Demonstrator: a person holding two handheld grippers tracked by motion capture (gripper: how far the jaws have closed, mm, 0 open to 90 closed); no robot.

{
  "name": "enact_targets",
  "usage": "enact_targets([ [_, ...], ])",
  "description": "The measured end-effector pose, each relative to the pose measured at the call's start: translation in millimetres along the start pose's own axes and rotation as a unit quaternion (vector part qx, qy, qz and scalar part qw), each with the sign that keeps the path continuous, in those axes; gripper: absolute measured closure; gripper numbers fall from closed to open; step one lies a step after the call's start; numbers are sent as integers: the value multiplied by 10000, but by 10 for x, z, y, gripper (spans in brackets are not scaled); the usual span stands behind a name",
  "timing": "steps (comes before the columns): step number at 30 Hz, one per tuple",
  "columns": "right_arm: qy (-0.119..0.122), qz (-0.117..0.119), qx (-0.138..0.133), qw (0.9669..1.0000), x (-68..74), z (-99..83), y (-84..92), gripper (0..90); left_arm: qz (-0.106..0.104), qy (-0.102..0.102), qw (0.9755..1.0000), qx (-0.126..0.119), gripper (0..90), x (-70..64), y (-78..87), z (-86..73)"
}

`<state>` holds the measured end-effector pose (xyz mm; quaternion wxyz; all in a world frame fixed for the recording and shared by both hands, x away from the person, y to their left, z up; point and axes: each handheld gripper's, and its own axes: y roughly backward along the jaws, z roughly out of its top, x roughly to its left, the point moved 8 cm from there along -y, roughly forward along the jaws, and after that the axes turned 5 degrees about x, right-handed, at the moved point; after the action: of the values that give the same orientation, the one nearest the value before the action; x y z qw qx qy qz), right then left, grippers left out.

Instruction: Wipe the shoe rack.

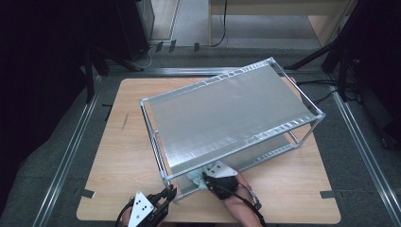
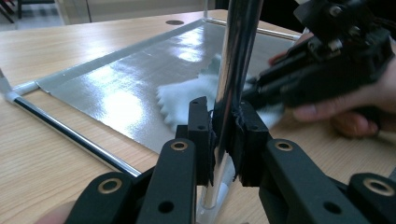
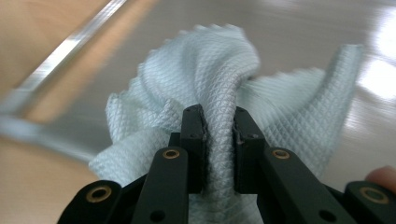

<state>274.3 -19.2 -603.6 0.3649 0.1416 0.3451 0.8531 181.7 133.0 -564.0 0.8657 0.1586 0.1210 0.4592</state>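
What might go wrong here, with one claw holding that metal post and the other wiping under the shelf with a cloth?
1. The left claw pinches the shiny round post with narrow pads; the smooth tube may slip or turn, letting the rack shift on the table.
2. The right claw holds the cloth by one bunched fold; a drag on the lower shelf might pull it free.
3. Loose cloth edges may snag on the frame near the corner.
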Motion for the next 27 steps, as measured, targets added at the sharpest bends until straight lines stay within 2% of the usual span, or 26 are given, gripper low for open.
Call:
enact_targets([
  [1, -136, -225, 30, 9997, -246, -38, 38, 785, 1, 7, 10000, 3, 795, 0, 1, -1],
  [2, -244, -312, 40, 9992, -388, -63, 65, 785, -1, 11, 10000, 4, 794, 1, 1, -1],
  [4, -476, -661, 55, 9967, -717, -132, 143, 785, 4, -1, 10000, 9, 795, 1, 2, -1],
  [6, -832, -969, 51, 9918, -1066, -220, 249, 786, 8, 1, 10000, 10, 795, 1, 1, -1],
  [7, -985, -1198, 59, 9879, -1241, -271, 313, 786, 16, 2, 10000, 8, 795, 3, 0, 0],
  [9, -1333, -1584, 34, 9783, -1565, -375, 458, 785, 36, 23, 10000, 8, 796, 15, -2, 0],
  [10, -1501, -1821, 6, 9717, -1720, -430, 538, 784, 47, 30, 10000, 6, 796, 24, -2, 1],
  [11, -1725, -2059, -33, 9632, -1868, -489, 620, 786, 62, 28, 10000, 4, 796, 35, -1, 2],
  [12, -1725, -2059, -33, 9632, -1868, -489, 620, 786, 62, 28, 10000, 4, 796, 35, -1, 2],
  [13, -1988, -2206, -93, 9549, -1992, -544, 693, 786, 60, 40, 10000, 2, 796, 43, -1, 2],
  [14, -2359, -2297, -247, 9439, -2158, -629, 792, 785, 61, 33, 10000, 6, 796, 44, -2, 2],
  [15, -2392, -2248, -277, 9442, -2166, -637, 796, 786, 69, 34, 10000, 7, 796, 42, -4, 2],
  [18, -2282, -2326, -245, 9451, -2143, -625, 782, 796, 59, 61, 10000, 2, 798, 40, -7, 2],
  [19, -2157, -2311, -203, 9485, -2078, -593, 738, 793, 38, 77, 10000, 6, 799, 40, -6, 1],
  [21, -2063, -2142, -169, 9546, -1966, -552, 659, 792, 46, 91, 9999, 1, 799, 42, -5, 0],
  [25, -2077, -2127, -146, 9547, -1816, -486, 553, 796, 107, 111, 9999, -8, 798, 65, 6, -2],
  [27, -2005, -1951, -125, 9600, -1710, -442, 493, 797, 118, 111, 9999, -5, 797, 75, 9, -3],
])
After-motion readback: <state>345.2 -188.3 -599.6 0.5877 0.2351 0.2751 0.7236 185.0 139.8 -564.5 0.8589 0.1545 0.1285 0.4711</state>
